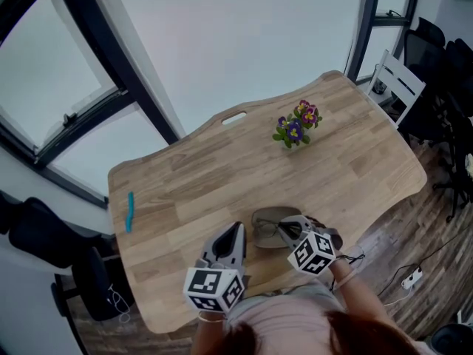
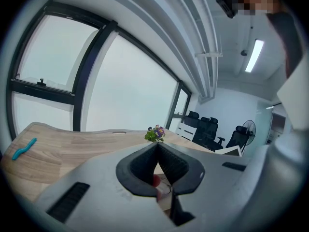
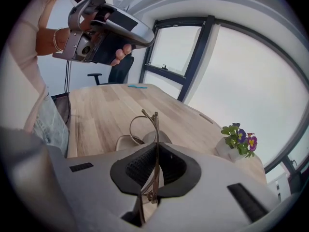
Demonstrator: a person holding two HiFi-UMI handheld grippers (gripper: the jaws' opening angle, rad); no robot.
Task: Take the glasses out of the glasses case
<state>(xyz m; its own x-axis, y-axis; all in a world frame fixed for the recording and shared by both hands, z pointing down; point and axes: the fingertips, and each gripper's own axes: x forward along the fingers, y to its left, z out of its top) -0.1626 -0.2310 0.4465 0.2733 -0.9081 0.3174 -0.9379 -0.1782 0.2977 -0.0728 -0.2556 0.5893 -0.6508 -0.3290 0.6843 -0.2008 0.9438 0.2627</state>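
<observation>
Glasses (image 3: 155,128), pinched edge-on by right gripper (image 3: 156,145), point forward along its jaws; left gripper (image 2: 157,145) pressed together.

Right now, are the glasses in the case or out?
Out, apparently: the right gripper is shut on the glasses and holds them above the open case.

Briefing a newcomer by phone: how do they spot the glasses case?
On the wooden table, go to the near edge. The glasses case lies open by the right claw, which grips the glasses: a beige shell, not wire like them.
</observation>
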